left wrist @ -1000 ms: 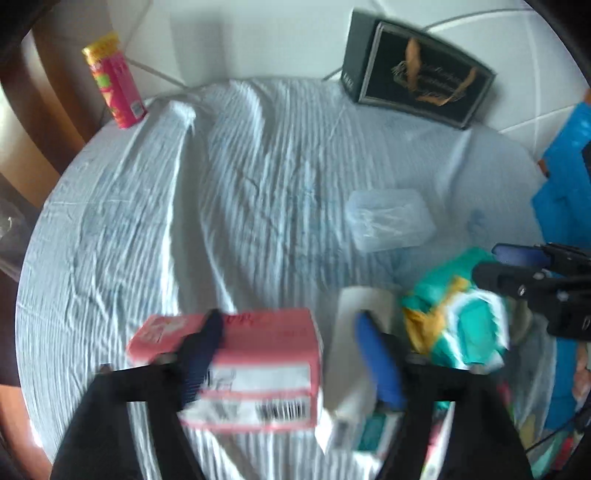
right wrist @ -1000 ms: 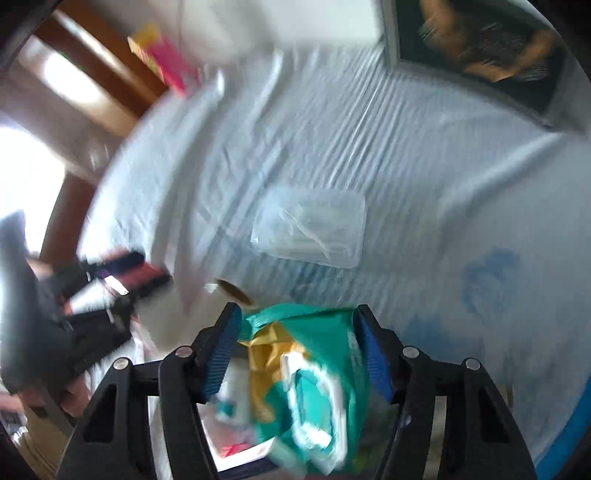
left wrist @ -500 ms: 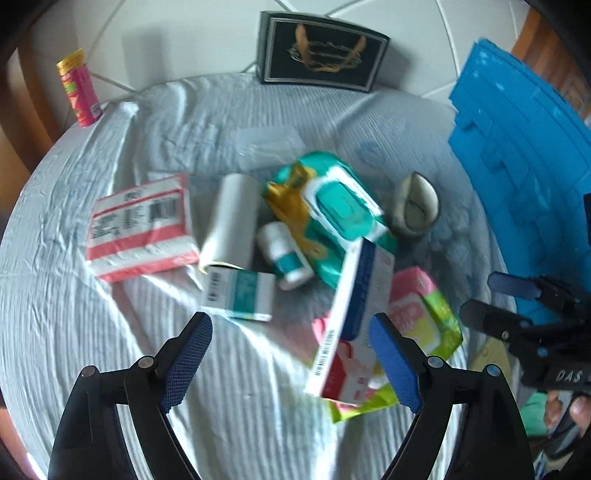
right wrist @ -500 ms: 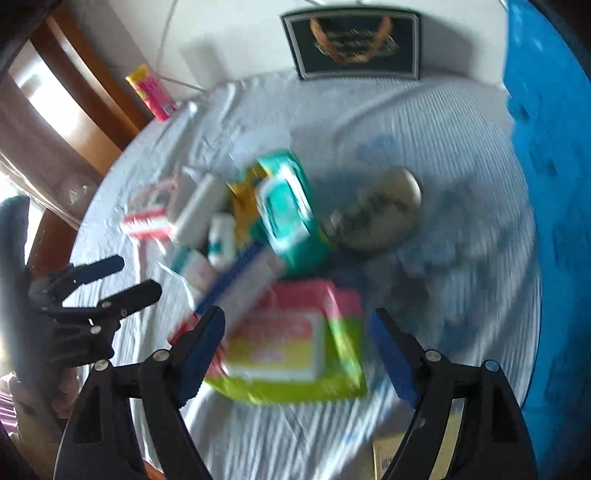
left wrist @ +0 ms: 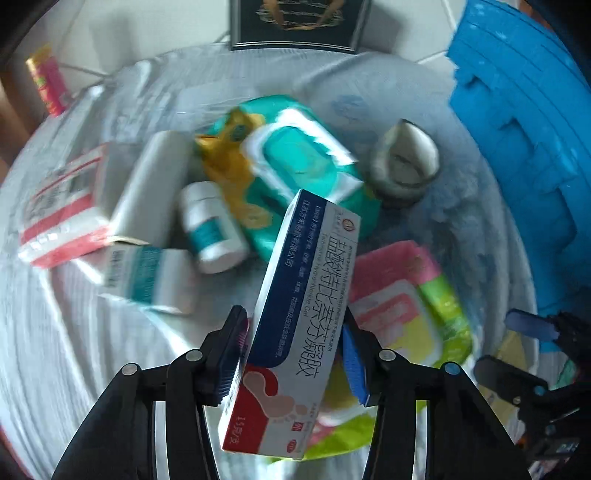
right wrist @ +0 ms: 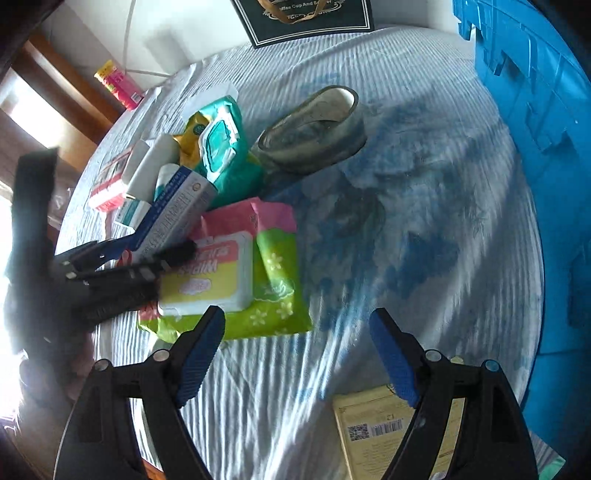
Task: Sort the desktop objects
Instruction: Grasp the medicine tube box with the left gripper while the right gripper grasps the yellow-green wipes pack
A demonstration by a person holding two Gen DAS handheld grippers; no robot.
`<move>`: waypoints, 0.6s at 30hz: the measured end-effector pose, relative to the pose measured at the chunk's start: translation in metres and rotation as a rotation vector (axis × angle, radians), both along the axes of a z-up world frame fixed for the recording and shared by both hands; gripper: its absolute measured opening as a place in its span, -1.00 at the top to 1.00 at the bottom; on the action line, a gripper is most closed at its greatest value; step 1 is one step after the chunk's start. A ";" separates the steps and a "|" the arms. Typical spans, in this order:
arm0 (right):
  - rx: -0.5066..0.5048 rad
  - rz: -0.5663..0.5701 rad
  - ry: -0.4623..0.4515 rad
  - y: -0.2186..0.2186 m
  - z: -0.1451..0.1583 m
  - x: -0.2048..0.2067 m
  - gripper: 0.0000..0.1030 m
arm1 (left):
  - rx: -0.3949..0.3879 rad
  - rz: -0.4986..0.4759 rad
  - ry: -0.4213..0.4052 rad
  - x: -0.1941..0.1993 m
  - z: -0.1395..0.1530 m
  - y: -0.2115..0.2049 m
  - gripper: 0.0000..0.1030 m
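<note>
A blue, white and red ointment box (left wrist: 299, 317) stands tilted between the pads of my left gripper (left wrist: 295, 354), whose jaws are closing and press on its long sides. It sits over a pink and green wipes pack (left wrist: 402, 306). The right wrist view shows the same box (right wrist: 173, 218) in the left gripper (right wrist: 147, 254). My right gripper (right wrist: 297, 354) is open over bare cloth with nothing between its fingers. Beyond lie a teal wipes pack (left wrist: 306, 173), a white bottle (left wrist: 214, 229), a white tube (left wrist: 151, 188), a small teal-white box (left wrist: 151, 277) and a red-white box (left wrist: 62, 206).
A tape roll (left wrist: 404, 166) lies right of the teal pack. A blue crate (right wrist: 535, 147) fills the right side. A dark gift box (right wrist: 306, 18) and a pink can (right wrist: 118, 85) stand at the back. A yellow card (right wrist: 373, 432) lies under the right gripper.
My left gripper left the red-white box, moved right and closed on the ointment box. My right gripper let go of the teal wipes pack, opened and drew back toward the table's near right.
</note>
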State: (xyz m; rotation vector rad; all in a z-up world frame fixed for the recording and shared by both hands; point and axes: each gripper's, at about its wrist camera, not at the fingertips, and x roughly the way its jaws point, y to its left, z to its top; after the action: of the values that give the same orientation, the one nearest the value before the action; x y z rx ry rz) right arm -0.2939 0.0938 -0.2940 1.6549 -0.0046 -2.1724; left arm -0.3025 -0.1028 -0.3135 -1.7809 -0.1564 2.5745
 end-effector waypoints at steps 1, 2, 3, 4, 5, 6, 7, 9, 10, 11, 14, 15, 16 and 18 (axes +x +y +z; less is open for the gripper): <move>0.001 0.008 0.001 -0.001 0.000 0.000 -0.57 | -0.006 0.006 0.000 0.004 0.002 -0.005 0.08; 0.002 0.017 0.005 -0.002 0.000 -0.001 -0.57 | -0.013 0.016 -0.002 0.009 0.003 -0.009 0.09; 0.003 0.026 0.008 -0.004 0.001 -0.002 -0.57 | -0.017 0.032 -0.001 0.015 0.005 -0.015 0.10; 0.001 0.030 0.012 -0.005 0.001 -0.003 -0.57 | -0.019 0.054 0.003 0.024 0.008 -0.022 0.12; -0.001 0.027 0.014 -0.006 0.001 -0.006 -0.57 | -0.017 0.074 0.006 0.032 0.011 -0.029 0.19; 0.006 0.022 0.018 -0.008 0.000 -0.008 -0.57 | -0.012 0.094 0.006 0.039 0.013 -0.037 0.20; 0.016 0.019 0.024 -0.010 -0.001 -0.010 -0.57 | -0.009 0.120 0.007 0.050 0.015 -0.045 0.21; 0.009 0.032 0.018 -0.014 -0.005 -0.012 -0.57 | -0.019 0.166 0.000 0.067 0.015 -0.062 0.21; -0.001 0.051 -0.005 -0.019 -0.011 -0.013 -0.57 | -0.024 0.186 -0.007 0.074 0.013 -0.069 0.21; -0.003 0.066 -0.036 -0.023 -0.017 -0.013 -0.57 | -0.029 0.207 -0.017 0.081 0.009 -0.076 0.23; -0.052 0.160 -0.131 -0.042 -0.030 0.003 -0.57 | -0.032 0.268 -0.064 0.097 -0.007 -0.092 0.23; -0.066 0.201 -0.155 -0.050 -0.032 0.011 -0.57 | -0.025 0.281 -0.074 0.102 -0.011 -0.096 0.23; -0.070 0.250 -0.166 -0.058 -0.031 0.020 -0.57 | -0.022 0.290 -0.077 0.105 -0.013 -0.098 0.23; -0.083 0.324 -0.180 -0.068 -0.024 0.034 -0.57 | -0.019 0.308 -0.080 0.111 -0.016 -0.102 0.19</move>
State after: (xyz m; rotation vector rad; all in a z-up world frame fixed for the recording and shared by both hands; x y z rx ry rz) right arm -0.2604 0.0256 -0.3184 1.6691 0.1130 -1.7585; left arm -0.1910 -0.2050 -0.3291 -2.0104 -0.4417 2.7087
